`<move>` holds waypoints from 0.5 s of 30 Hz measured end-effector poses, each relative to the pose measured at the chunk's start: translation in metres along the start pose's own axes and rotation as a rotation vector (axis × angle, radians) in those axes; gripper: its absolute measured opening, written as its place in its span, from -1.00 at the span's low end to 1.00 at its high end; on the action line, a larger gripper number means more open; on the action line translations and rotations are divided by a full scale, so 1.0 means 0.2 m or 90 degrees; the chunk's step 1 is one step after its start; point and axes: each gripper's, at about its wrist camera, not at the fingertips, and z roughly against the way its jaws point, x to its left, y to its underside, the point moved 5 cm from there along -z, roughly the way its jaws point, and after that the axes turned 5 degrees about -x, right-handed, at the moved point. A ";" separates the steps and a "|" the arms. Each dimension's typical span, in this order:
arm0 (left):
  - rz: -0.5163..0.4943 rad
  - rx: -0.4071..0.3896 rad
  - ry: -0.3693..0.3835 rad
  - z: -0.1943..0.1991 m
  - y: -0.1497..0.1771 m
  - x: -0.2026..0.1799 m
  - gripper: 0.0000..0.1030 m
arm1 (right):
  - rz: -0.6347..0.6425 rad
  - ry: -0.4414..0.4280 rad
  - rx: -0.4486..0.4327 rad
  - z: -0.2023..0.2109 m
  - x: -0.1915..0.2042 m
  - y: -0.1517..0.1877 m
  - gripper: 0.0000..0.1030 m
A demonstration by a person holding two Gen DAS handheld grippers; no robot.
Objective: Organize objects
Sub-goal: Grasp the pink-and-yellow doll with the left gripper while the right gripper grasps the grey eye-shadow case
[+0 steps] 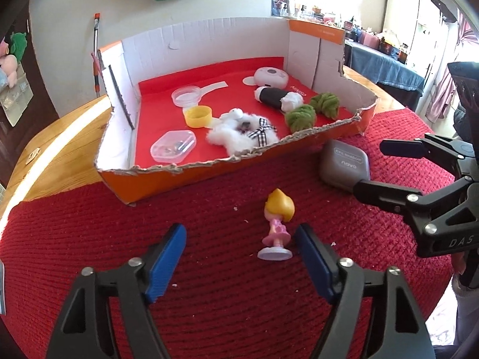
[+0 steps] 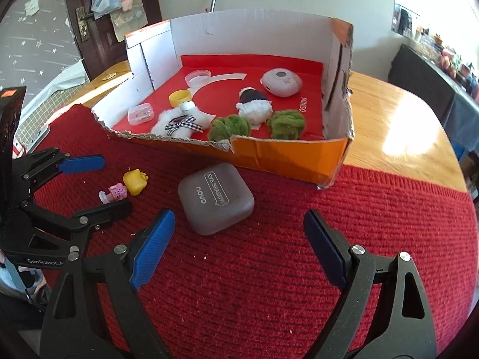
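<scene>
The left gripper (image 1: 241,258) stood wide open over the red knitted mat (image 1: 209,299), gripping nothing. Lying on its side between its blue-padded fingers (image 1: 166,261), nearer the right one and not touching either, was a small plastic doll with yellow hair and a pink dress (image 1: 277,224), her round base pointing toward the camera. The right gripper (image 2: 239,249) was also spread wide and empty, just short of a grey rounded-square eyeshadow case (image 2: 215,199) resting flat on the mat. Beyond both sat a torn orange cardboard box with a red lining (image 1: 302,134). Inside it lay a white fluffy toy with a checked bow (image 1: 244,133), two green fuzzy balls (image 1: 301,116), a yellow cap (image 1: 198,116), a clear lidded case (image 1: 173,146) and a white round compact (image 1: 271,77).
</scene>
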 end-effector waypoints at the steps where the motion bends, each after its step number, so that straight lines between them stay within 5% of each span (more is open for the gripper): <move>1: -0.002 -0.001 0.004 0.00 0.00 0.00 0.44 | 0.005 0.002 0.000 0.00 0.01 0.00 0.71; 15: -0.017 -0.003 0.058 -0.01 -0.03 -0.06 -0.12 | 0.056 -0.001 0.009 -0.08 0.07 -0.03 0.36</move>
